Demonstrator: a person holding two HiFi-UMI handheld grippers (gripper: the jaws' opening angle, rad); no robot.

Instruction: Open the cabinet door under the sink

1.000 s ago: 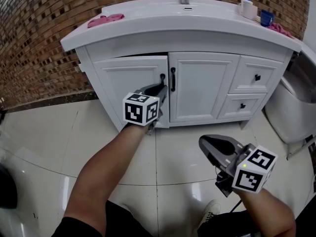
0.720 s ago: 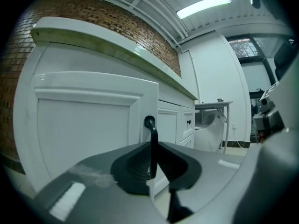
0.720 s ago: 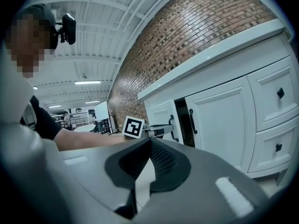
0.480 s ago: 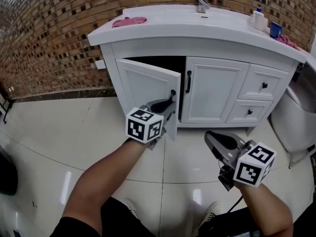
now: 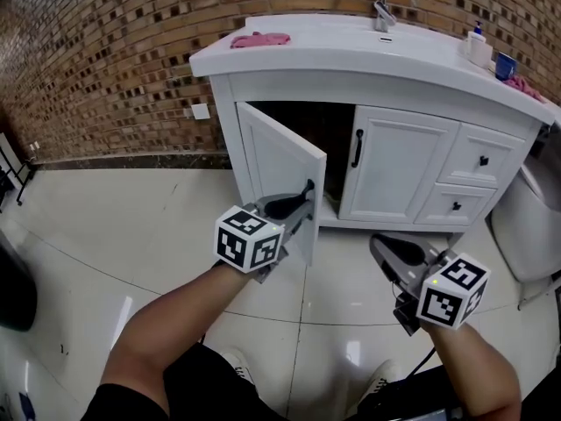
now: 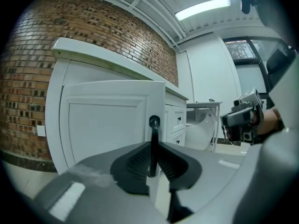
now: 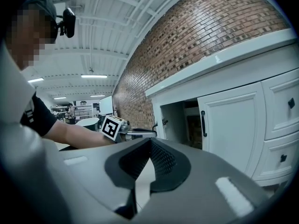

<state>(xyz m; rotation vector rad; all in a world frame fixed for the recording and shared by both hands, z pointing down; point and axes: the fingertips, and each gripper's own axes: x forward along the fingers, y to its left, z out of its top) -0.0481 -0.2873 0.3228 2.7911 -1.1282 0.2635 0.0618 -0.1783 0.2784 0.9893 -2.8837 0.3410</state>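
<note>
Left gripper (image 5: 298, 204) pinching the handle of the swung-open cabinet door (image 5: 280, 169).

A glossy, pale tile floor (image 5: 131, 226) lies under both grippers. The right gripper (image 5: 386, 246), nearer the person than the left one, hangs over the floor with its jaws pressed together on nothing. The left gripper's jaws clamp the black handle (image 6: 153, 143) at the door's free edge. The door stands angled out from the white cabinet, with the dark cupboard opening just beyond the gripper. Beyond the right gripper the second door (image 5: 399, 169) is closed, with two drawers (image 5: 482, 160) further right. Above them runs the white sink counter (image 5: 351, 51), which carries a faucet (image 5: 381, 11) and a pink cloth (image 5: 260, 39). Behind everything stands a brown brick wall (image 5: 105, 60).
</note>
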